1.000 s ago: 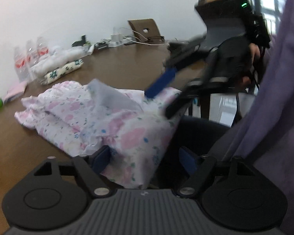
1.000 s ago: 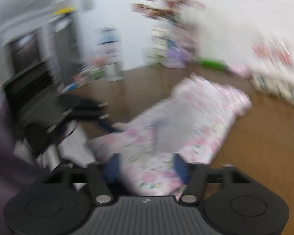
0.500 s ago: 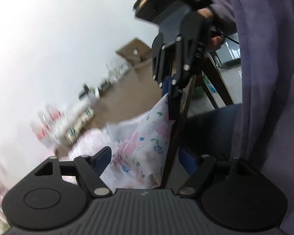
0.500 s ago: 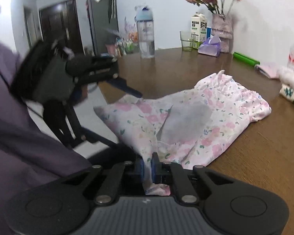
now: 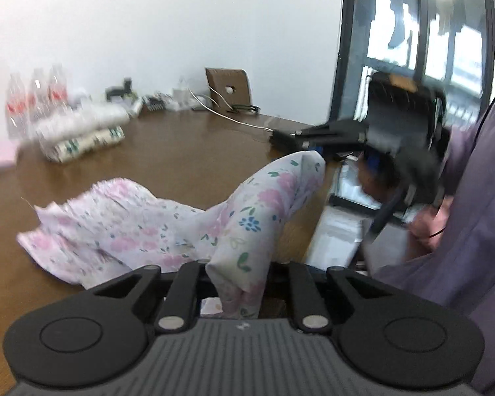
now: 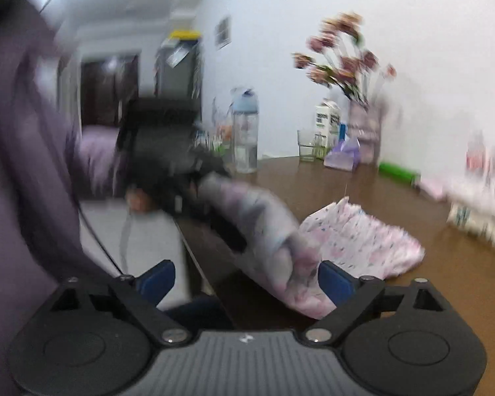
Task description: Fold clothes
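Observation:
A pink-and-white floral garment (image 5: 125, 224) lies crumpled on the brown table (image 5: 188, 151), with one corner lifted off the near edge. My left gripper (image 5: 239, 292) is shut on that lifted fold, and the cloth hides its fingertips. In the right wrist view the left gripper (image 6: 194, 178) shows as a dark blur with the garment (image 6: 353, 237) hanging from it. My right gripper (image 6: 244, 282) stands open, its blue pads (image 6: 335, 285) wide apart and the cloth passing between them. The left wrist view shows the right gripper (image 5: 343, 145) blurred beside the cloth's raised peak.
Rolled towels (image 5: 82, 132) and water bottles (image 5: 33, 95) stand at the back left, with cables and a cardboard stand (image 5: 229, 87) behind. A water bottle (image 6: 244, 132), glass (image 6: 307, 147), carton and flower vase (image 6: 363, 132) line the far side. A person in purple (image 5: 478, 198) stands at the table's edge.
The right gripper, shut on the cloth half a second ago, has opened. The left gripper, open before, has shut on the lifted fold. Both views are blurred by fast motion.

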Demonstrator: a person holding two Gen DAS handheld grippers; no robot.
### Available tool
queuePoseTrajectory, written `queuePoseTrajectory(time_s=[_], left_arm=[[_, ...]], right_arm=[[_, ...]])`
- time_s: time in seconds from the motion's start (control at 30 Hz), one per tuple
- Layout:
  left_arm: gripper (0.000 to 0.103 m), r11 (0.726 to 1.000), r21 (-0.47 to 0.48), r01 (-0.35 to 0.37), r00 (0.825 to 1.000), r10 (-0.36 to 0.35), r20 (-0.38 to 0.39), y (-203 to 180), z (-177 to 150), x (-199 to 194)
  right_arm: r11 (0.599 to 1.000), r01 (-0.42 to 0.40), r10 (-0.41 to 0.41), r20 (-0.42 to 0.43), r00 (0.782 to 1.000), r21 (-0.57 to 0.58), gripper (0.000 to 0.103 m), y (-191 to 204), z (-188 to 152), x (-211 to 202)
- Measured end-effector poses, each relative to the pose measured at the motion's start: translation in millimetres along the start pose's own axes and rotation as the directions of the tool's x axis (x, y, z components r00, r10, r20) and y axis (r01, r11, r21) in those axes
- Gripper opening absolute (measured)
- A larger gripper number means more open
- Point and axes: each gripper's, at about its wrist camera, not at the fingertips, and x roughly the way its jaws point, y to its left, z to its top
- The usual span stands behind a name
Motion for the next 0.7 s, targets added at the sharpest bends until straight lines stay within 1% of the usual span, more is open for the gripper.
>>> queuePoseTrajectory(time_s=[0.03, 0.07, 0.1, 0.13, 0.17, 0.2, 0.23, 0.27, 0.3, 0.33, 0.37, 0.4, 0.43, 0.5, 0.57, 0.6, 0.67, 0.7], left_arm=[[0.014, 0.999, -0.02, 0.033, 0.999, -0.033, -0.011, 4.9, 1.7, -1.2], [0.014, 0.997, -0.042, 0.066, 0.998, -0.067, -0.023, 10.3, 3.8, -0.1], [0.014, 0.993, -0.064, 0.098, 0.994, -0.1, -0.035, 15.7, 5.9, 1.0], [0.014, 0.989, -0.085, 0.124, 0.99, -0.13, -0.058, 21.6, 7.1, 4.7], [0.014, 0.983, -0.107, 0.15, 0.984, -0.159, -0.081, 27.6, 8.3, 8.6], [0.014, 0.974, -0.15, 0.169, 0.979, -0.184, -0.09, 37.5, 8.6, 12.7], [0.016, 0.963, -0.194, 0.187, 0.973, -0.209, -0.098, 47.6, 9.0, 16.8], [0.018, 0.941, -0.273, 0.201, 0.97, -0.231, -0.079, 60.6, 6.0, 18.9], [0.024, 0.911, -0.352, 0.215, 0.967, -0.25, -0.057, 73.7, 2.8, 20.8], [0.026, 0.876, -0.435, 0.209, 0.972, -0.236, -0.007, 84.7, -3.2, 19.8], [0.026, 0.833, -0.514, 0.206, 0.976, -0.215, 0.043, 95.7, -9.4, 18.7], [0.024, 0.784, -0.586, 0.207, 0.977, -0.2, 0.077, 105.2, -15.7, 19.7], [0.017, 0.728, -0.652, 0.21, 0.977, -0.183, 0.109, 114.7, -22.0, 20.7], [0.014, 0.667, -0.716, 0.206, 0.978, -0.149, 0.143, 123.4, -29.0, 24.0], [0.012, 0.648, -0.732, 0.21, 0.977, -0.118, 0.176, 124.4, -32.6, 22.4], [0.012, 0.635, -0.747, 0.199, 0.979, -0.097, 0.179, 126.2, -34.1, 21.8], [0.012, 0.606, -0.776, 0.177, 0.982, -0.055, 0.182, 129.8, -37.3, 20.5], [0.012, 0.591, -0.79, 0.167, 0.983, -0.034, 0.182, 131.6, -38.9, 19.9]], right_arm=[[0.998, 0.031, -0.031, 0.01, 0.999, -0.048, 0.088, 3.1, -2.2, 5.6], [0.996, 0.051, -0.049, 0.027, 0.998, -0.072, 0.085, 2.7, -3.7, 12.3], [0.997, 0.041, -0.038, 0.052, 0.998, -0.072, 0.071, -1.5, -4.2, 17.9], [0.999, 0.0, 0.003, 0.065, 0.998, -0.05, 0.056, -8.2, -3.3, 21.8], [0.995, -0.097, 0.095, 0.049, 0.994, 0.028, 0.01, -21.9, -1.4, 25.2], [0.969, -0.21, 0.208, 0.032, 0.978, 0.13, 0.01, -38.6, 0.7, 28.5], [0.944, -0.254, 0.254, 0.029, 0.967, 0.212, 0.01, -51.1, 0.0, 33.5], [0.921, -0.268, 0.27, 0.03, 0.962, 0.283, 0.01, -61.8, -1.9, 39.2], [0.893, -0.279, 0.287, 0.033, 0.957, 0.354, 0.01, -72.5, -3.9, 44.8], [0.859, -0.289, 0.303, 0.037, 0.952, 0.422, 0.01, -83.2, -5.8, 50.5], [0.821, -0.298, 0.318, 0.042, 0.947, 0.488, 0.01, -94.0, -7.8, 56.2], [0.778, -0.304, 0.334, 0.048, 0.941, 0.551, 0.01, -104.7, -9.7, 61.8], [0.73, -0.308, 0.348, 0.056, 0.936, 0.61, 0.01, -115.4, -11.7, 67.5], [0.622, -0.31, 0.375, 0.074, 0.924, 0.719, 0.01, -136.8, -15.5, 78.8], [0.5, -0.304, 0.399, 0.096, 0.912, 0.811, 0.01, -158.2, -19.4, 90.1], [0.466, -0.291, 0.403, 0.092, 0.91, 0.835, 0.01, -164.3, -19.2, 95.9], [0.427, -0.254, 0.406, 0.067, 0.911, 0.868, 0.011, -172.8, -18.3, 108.0], [0.415, -0.23, 0.401, 0.05, 0.915, 0.88, 0.011, -173.4, -22.1, 110.6]])
